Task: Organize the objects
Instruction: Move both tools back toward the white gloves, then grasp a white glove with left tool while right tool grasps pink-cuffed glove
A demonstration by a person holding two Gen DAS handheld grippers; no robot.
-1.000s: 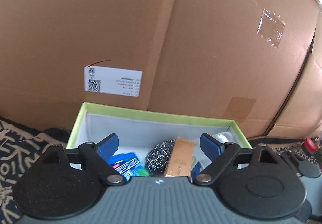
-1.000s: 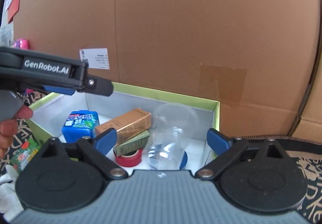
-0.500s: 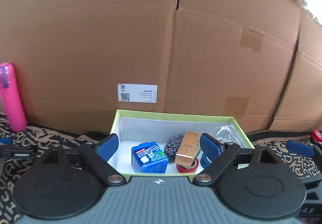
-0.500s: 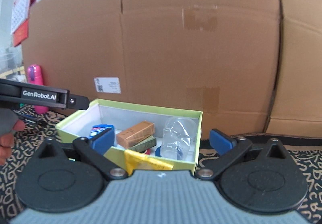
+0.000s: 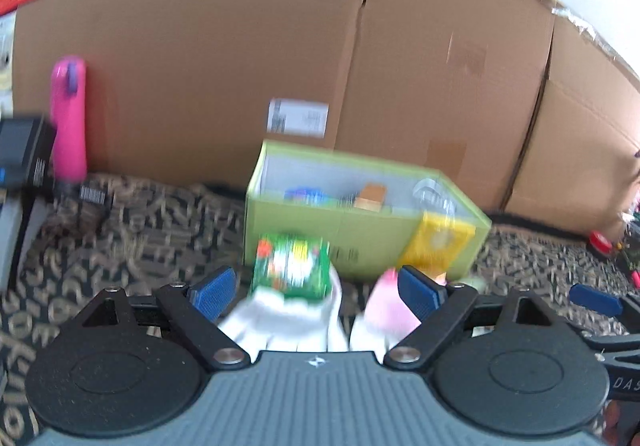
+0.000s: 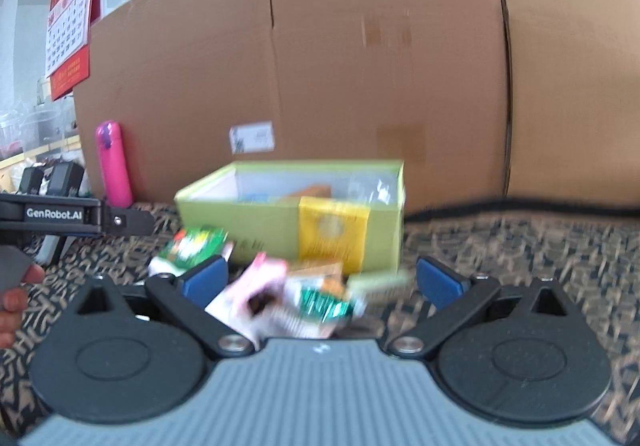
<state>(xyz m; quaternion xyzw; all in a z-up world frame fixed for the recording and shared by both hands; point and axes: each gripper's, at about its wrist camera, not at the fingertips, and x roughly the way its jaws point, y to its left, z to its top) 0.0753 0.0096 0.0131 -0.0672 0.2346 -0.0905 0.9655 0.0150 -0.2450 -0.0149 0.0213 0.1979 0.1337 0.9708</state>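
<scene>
A lime green box point(image 5: 340, 226) point(image 6: 248, 217) stands on the patterned cloth and holds a blue pack point(image 5: 304, 194), a tan carton point(image 5: 372, 197) and a clear cup point(image 5: 434, 193). In front of it lie a green packet point(image 5: 290, 266) point(image 6: 192, 246), white cloth point(image 5: 280, 322), a pink item point(image 5: 390, 310), a yellow packet point(image 5: 438, 242) point(image 6: 332, 234) leaning on the box, and a green foil pack point(image 6: 324, 306). My left gripper point(image 5: 318, 288) is open and empty, back from the pile. My right gripper point(image 6: 320, 280) is open and empty above the pile. The view is blurred.
Large cardboard boxes point(image 5: 320, 45) point(image 6: 360, 65) stand as a wall behind. A pink bottle point(image 5: 70, 121) point(image 6: 114, 161) stands at the left by black devices point(image 5: 24, 153). The left gripper point(image 6: 76, 219) shows at the right wrist view's left edge. A red item point(image 5: 600, 240) lies far right.
Both grippers have pulled back and away from the green box, so the loose pile in front of it now shows. Both stay open and empty.
</scene>
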